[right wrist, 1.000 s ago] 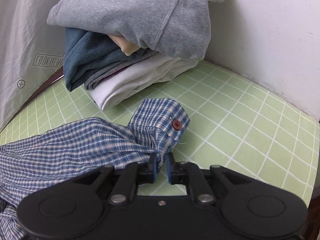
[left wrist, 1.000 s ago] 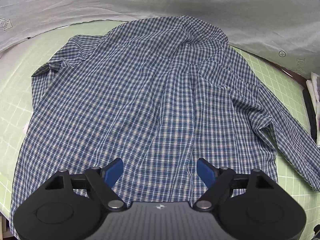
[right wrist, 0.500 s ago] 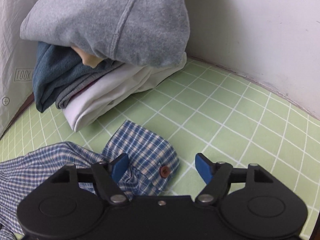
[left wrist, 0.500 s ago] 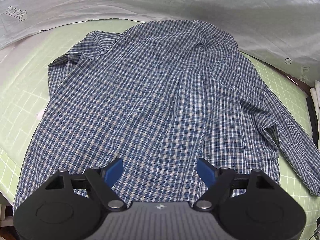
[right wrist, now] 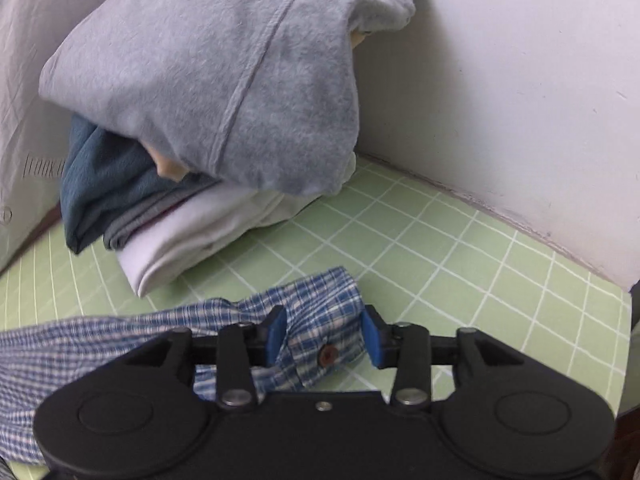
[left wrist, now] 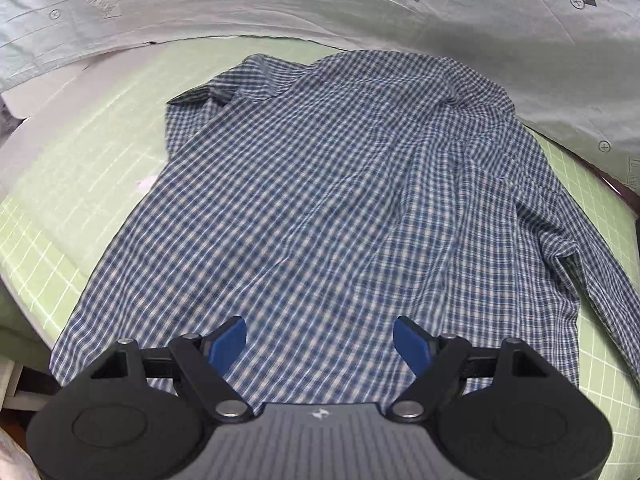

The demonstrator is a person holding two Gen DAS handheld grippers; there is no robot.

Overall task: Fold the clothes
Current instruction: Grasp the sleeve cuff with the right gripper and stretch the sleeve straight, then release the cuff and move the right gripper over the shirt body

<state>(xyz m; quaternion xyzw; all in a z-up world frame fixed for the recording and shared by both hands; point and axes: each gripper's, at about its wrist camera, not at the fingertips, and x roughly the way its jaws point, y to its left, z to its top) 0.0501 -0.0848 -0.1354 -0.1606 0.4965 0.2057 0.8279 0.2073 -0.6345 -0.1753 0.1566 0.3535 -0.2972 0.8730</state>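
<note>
the shirt (left wrist: 328, 200), blue and white checked, lies spread flat on the green grid mat (left wrist: 72, 184), collar end away from the left gripper (left wrist: 320, 340). the left gripper hangs over the near hem with its blue pads wide apart and nothing between them. one sleeve runs off to the right of this gripper along the mat. beyond the shirt, a pale printed sheet (left wrist: 320, 4) (carrot motif visible) covers the far background.

the right gripper (right wrist: 322, 334) is low over the sleeve cuff (right wrist: 320, 320), which lies on the mat (right wrist: 460, 264). its jaws are partly open, one blue pad on each side of the cuff. the pads are close to the fabric; whether they touch it cannot be told, and the cloth is not pinched. a dark red button (right wrist: 326, 354) on the cuff sits between the pads, near the tool body. the rest of the sleeve trails to the left of this gripper.

ahead and left of the right gripper stands a pile of folded clothes (right wrist: 192, 208): white at the bottom, dark blue and grey above, with a grey sweatshirt (right wrist: 224, 80) draped over the top. a white wall (right wrist: 520, 100) rises ahead and to the right, meeting the mat edge.
</note>
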